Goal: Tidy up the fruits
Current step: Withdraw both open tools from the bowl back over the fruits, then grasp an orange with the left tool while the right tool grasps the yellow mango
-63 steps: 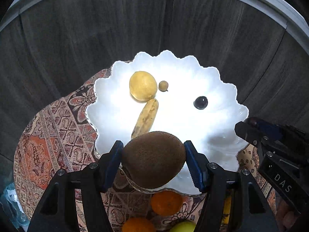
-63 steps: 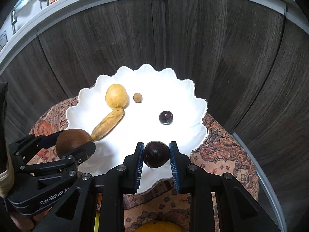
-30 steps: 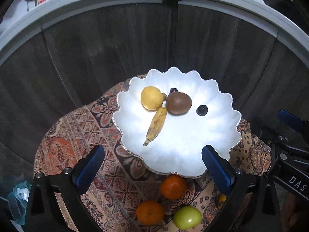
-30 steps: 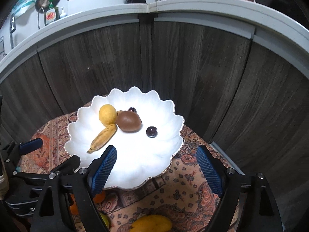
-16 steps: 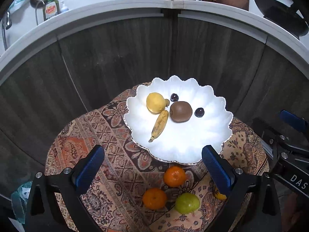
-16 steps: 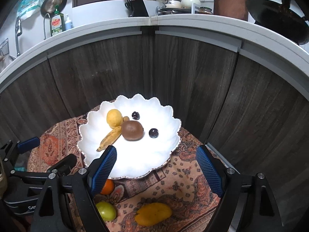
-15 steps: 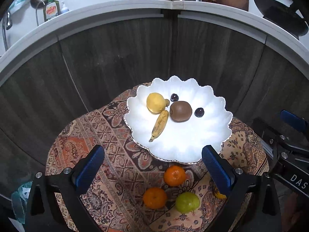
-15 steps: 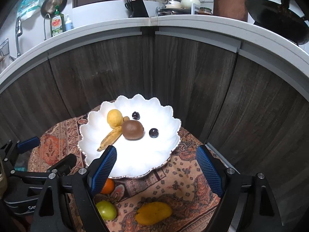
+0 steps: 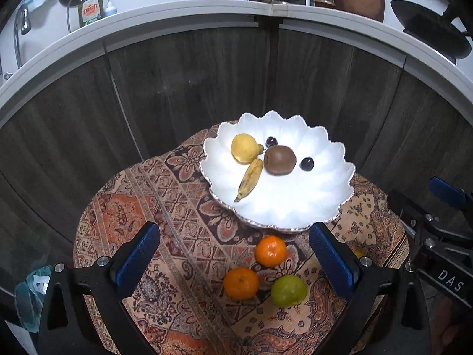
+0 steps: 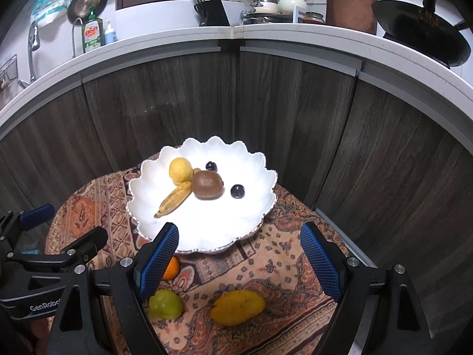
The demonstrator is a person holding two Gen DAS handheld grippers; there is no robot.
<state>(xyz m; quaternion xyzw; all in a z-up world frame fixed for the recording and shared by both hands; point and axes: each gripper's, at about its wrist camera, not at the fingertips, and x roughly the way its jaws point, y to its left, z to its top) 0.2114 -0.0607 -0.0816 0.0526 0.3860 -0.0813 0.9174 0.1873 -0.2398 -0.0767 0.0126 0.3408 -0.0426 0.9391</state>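
- The white scalloped porcelain plate (image 9: 322, 204) sat at the far side of the round table covered by a patterned orange-brown paisley cloth (image 9: 165, 207), its far rim close to the dark wood-grain cabinet fronts (image 9: 189, 88) that curved behind the table.
- On the plate, grouped in its far-left part, lay a round yellow lemon (image 9: 244, 148), a small spotted yellow banana (image 9: 249, 179) slanting toward the plate's near-left rim, a fuzzy brown kiwi (image 9: 280, 160) touching the banana's upper end, a small tan round fruit (image 9: 260, 148) wedged between lemon and kiwi, and two dark purple plums: one (image 9: 271, 141) just beyond the kiwi, one (image 9: 307, 164) just right of it.
- The plate's near and right parts were bare white.
- Off the plate, on the cloth by its near rim, lay two orange tangerines (image 9: 270, 251) (image 9: 241, 283), a green round fruit (image 9: 289, 290) and, nearer the right side, a yellow mango (image 10: 238, 307).
- The left gripper (image 9: 235, 260) hung over the cloth on the near side of the plate, blue-padded fingers (image 9: 137, 257) spread wide and holding nothing, the loose fruit lying between them.
- The right gripper (image 10: 239, 259) likewise stood agape and empty on the plate's near-right side, its left finger overlapping the plate's near rim in view.
- Above the cabinets ran a white countertop (image 10: 266, 34) with a green dish-soap bottle (image 10: 92, 36) and a black pan (image 10: 419, 20).
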